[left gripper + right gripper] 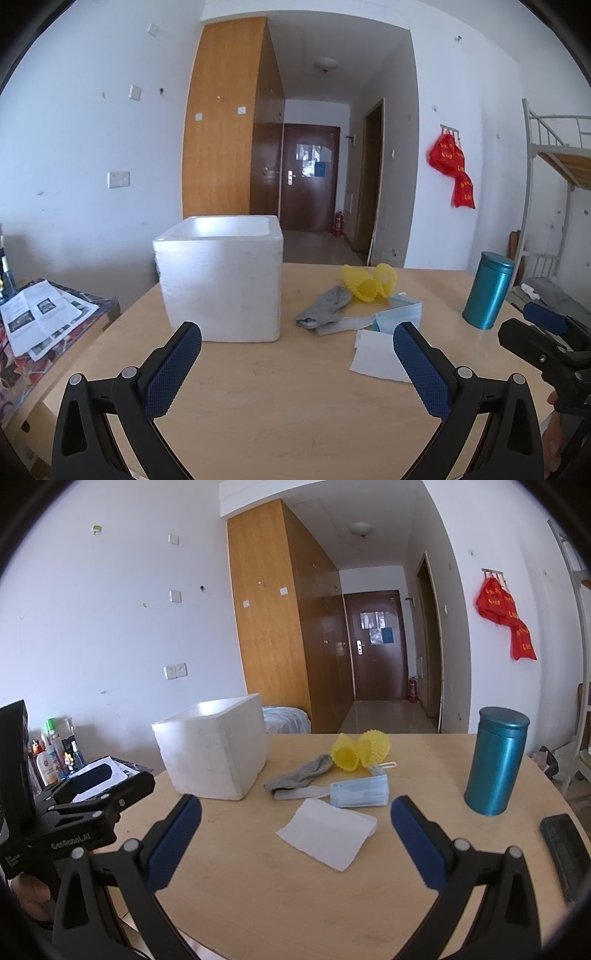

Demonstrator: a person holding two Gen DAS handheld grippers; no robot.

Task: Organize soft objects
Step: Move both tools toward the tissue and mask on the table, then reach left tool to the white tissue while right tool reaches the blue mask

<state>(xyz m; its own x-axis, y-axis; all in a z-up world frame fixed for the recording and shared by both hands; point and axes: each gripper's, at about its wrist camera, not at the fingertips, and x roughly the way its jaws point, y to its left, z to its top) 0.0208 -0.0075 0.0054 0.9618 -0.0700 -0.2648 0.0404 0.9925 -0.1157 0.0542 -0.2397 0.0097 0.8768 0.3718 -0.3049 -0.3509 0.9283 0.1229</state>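
Note:
A white foam box [221,280] [214,749] stands open-topped on the wooden table [277,387] [277,893]. To its right lie a grey sock [325,306] [299,773], two yellow foam nets [367,282] [360,755], a blue face mask [399,317] [360,792] and a white tissue [376,354] [328,830]. My left gripper [297,347] is open and empty, in front of the box. My right gripper [295,819] is open and empty, above the tissue's near side. The right gripper's body shows at the left view's right edge.
A teal metal canister [487,291] [495,760] stands at the table's right. A dark flat object [563,853] lies at the right edge. Papers [37,317] lie on a side table at the left, with bottles [51,753] behind. A bunk bed [554,155] stands at the right.

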